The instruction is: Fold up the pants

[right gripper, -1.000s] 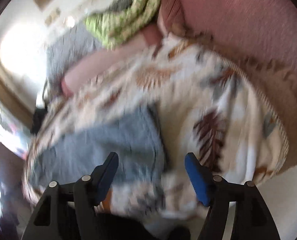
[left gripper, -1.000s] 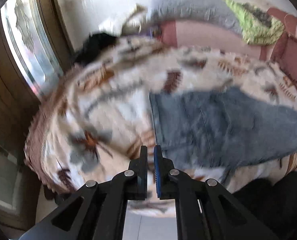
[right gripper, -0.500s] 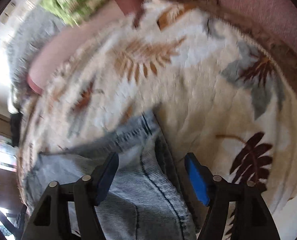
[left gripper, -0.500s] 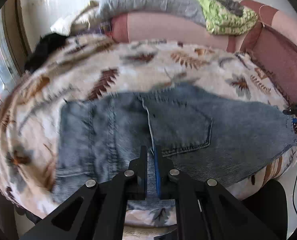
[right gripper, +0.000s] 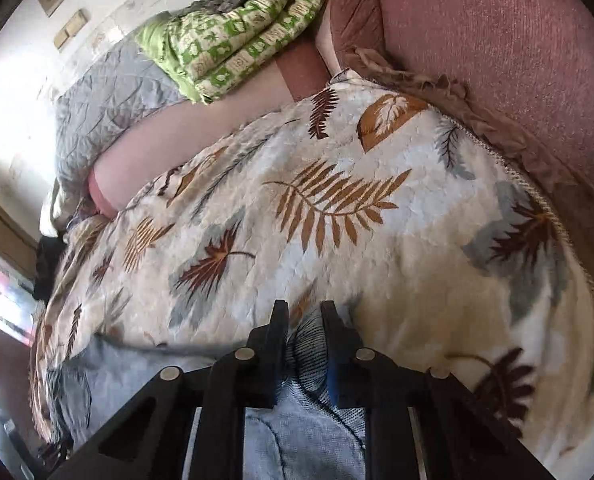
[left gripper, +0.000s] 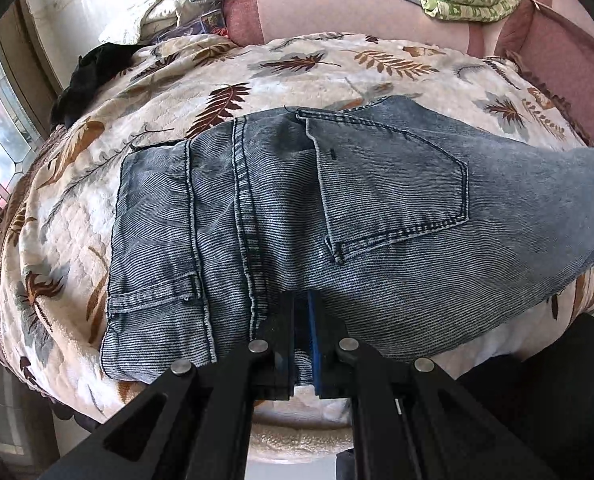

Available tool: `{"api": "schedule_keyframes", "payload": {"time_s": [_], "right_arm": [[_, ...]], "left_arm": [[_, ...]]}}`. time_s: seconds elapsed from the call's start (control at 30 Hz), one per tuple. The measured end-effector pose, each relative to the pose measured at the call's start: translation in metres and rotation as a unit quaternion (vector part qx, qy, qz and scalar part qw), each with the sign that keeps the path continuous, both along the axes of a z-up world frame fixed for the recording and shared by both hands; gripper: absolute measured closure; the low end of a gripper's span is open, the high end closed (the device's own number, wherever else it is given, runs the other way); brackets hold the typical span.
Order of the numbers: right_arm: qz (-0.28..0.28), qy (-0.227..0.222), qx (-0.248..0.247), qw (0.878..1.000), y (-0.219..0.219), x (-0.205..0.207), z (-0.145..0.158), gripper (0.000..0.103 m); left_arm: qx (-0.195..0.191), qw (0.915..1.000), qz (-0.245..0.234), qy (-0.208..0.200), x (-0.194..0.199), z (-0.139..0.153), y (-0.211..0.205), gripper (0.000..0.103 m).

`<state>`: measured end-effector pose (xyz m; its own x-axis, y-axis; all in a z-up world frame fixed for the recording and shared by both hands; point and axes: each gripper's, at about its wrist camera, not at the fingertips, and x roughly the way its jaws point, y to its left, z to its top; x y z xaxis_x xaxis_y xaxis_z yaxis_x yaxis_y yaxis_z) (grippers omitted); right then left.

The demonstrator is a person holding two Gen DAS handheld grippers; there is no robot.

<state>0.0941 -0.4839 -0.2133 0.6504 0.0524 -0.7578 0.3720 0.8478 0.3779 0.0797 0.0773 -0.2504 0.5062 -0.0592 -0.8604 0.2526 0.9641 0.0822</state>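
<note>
A sofa with pink-brown upholstery (right gripper: pixel 497 40) is draped in a cream blanket printed with brown and grey leaves (left gripper: pixel 297 64), and a grey quilt (right gripper: pixel 97 108) and a folded green patterned cloth (right gripper: pixel 237 36) sit along its back. A black garment (left gripper: pixel 93 76) lies at the blanket's far left edge beside a window.

The pants (left gripper: pixel 337 216), blue-grey denim, lie spread flat on the blanket with the back pocket facing up and the leg running off toward the right of the left wrist view.

The left tongs (left gripper: pixel 303 312) are at the near edge of the denim, below the pocket, their 2 fingers almost pressed together with a fold of the fabric pinched between them.

The right tongs (right gripper: pixel 303 320) are drawn close too, gripping a bunched edge of the pants (right gripper: pixel 305 360) that rises between the fingers; beyond the tips lies bare blanket (right gripper: pixel 337 208) up to the sofa arm.
</note>
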Motion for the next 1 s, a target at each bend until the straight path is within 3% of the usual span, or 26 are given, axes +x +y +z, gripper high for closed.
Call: {"api": "schedule_keyframes", "payload": {"time_s": [0.03,0.1,0.2,0.27,0.3,0.4,0.53,0.6,0.67,0.73,0.87,1.0], "right_arm": [[-0.014,0.029,-0.010,0.999,-0.005,0.005,-0.012,0.070],[-0.040,0.074,0.000,0.996,-0.015,0.004,-0.028,0.067],[-0.059,0.059,0.047,0.995,-0.034,-0.027,-0.033,0.062],[-0.047,0.041,0.054,0.997,-0.036,-0.054,-0.027,0.043],[-0.030,0.029,0.061,0.997,-0.033,-0.068,-0.023,0.040],[0.002,0.028,0.076,0.997,-0.021,-0.094,-0.023,0.038],[0.014,0.066,0.132,0.989,-0.008,-0.110,-0.047,0.038],[0.012,0.093,0.140,0.986,-0.001,-0.111,-0.059,0.041],[0.007,0.107,0.115,0.988,0.007,-0.116,-0.061,0.079],[0.023,0.114,0.052,0.992,0.016,-0.121,-0.053,0.087],[0.033,0.122,-0.012,0.992,0.021,-0.125,-0.051,0.089],[0.057,0.163,-0.021,0.985,0.018,-0.108,-0.051,0.085]], "left_arm": [[0.000,1.0000,0.000,0.001,0.000,0.000,0.001,0.095],[-0.003,1.0000,0.001,0.004,0.000,0.000,0.003,0.095],[-0.005,1.0000,-0.001,0.006,0.002,-0.003,0.004,0.095],[-0.003,1.0000,0.001,0.006,0.003,-0.004,0.002,0.095],[-0.001,1.0000,0.001,0.006,0.003,-0.004,0.001,0.095],[0.006,1.0000,0.000,0.002,0.002,-0.005,0.000,0.095],[0.002,1.0000,0.003,0.006,0.002,-0.004,0.001,0.095],[-0.002,0.9999,0.005,0.010,0.002,-0.004,0.003,0.095],[-0.006,0.9999,0.005,0.014,0.003,-0.003,0.004,0.095],[-0.010,0.9998,0.000,0.017,0.004,-0.003,0.005,0.095],[-0.007,0.9997,-0.014,0.020,0.004,-0.005,0.005,0.095],[0.003,0.9994,-0.025,0.024,0.005,-0.005,0.004,0.095]]}}
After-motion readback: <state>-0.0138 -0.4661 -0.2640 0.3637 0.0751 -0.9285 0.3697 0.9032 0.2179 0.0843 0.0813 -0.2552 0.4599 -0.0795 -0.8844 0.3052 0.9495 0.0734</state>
